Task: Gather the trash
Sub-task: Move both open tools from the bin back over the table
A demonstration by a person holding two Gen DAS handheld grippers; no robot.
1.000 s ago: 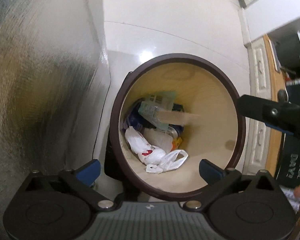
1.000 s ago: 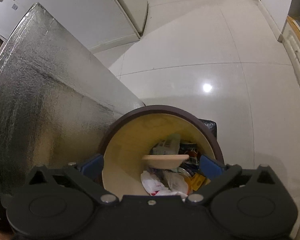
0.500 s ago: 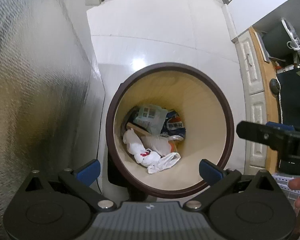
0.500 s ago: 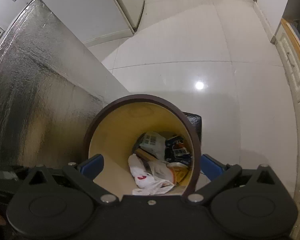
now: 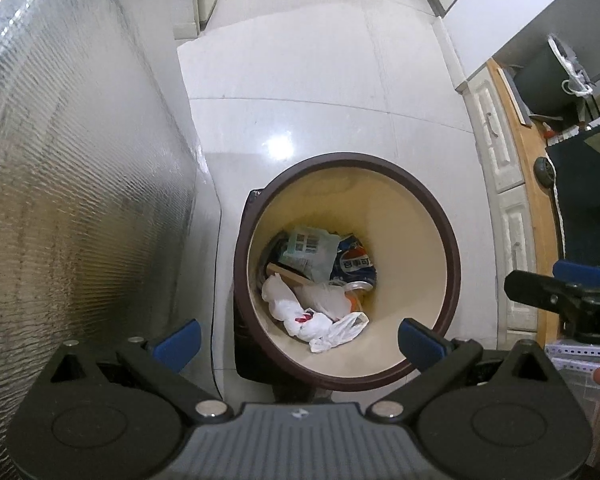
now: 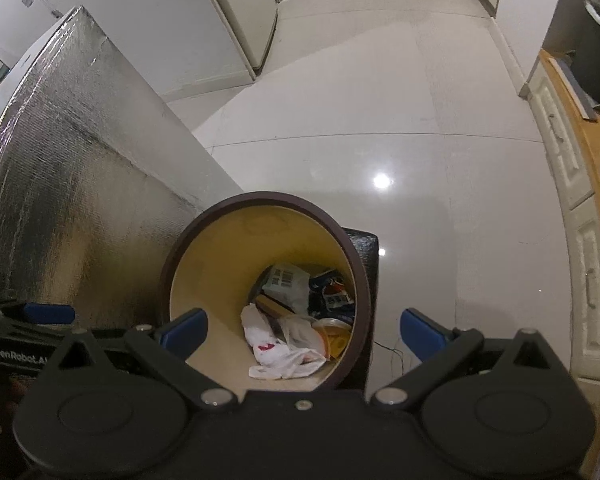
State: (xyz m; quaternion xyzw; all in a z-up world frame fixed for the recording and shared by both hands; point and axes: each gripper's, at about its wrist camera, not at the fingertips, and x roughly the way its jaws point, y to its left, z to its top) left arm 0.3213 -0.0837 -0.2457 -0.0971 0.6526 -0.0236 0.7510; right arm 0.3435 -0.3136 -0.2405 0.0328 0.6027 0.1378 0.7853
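A round trash bin with a brown rim (image 5: pixel 448 240) and cream inside stands on the floor below both grippers; it also shows in the right wrist view (image 6: pixel 260 198). Inside lie a white plastic bag (image 5: pixel 312 320), a blue Pepsi can (image 5: pixel 354 264), a pale green packet (image 5: pixel 310 248) and a flat wooden piece (image 5: pixel 290 276). My left gripper (image 5: pixel 300 338) is open and empty above the bin's near rim. My right gripper (image 6: pixel 302 330) is open and empty above the bin; it also shows at the right edge of the left wrist view (image 5: pixel 556 292).
A tall box wrapped in silver foil (image 5: pixel 68 160) stands right against the bin's left side. White cabinet fronts with a wooden counter (image 5: pixel 528 184) run along the right. Glossy white floor tiles (image 6: pixel 360 120) stretch beyond the bin. A black object (image 6: pixel 364 248) sits behind the bin.
The flat wooden piece that was falling above the bin's mouth now lies among the trash inside. Both grippers have risen, so the bin looks smaller and lower.
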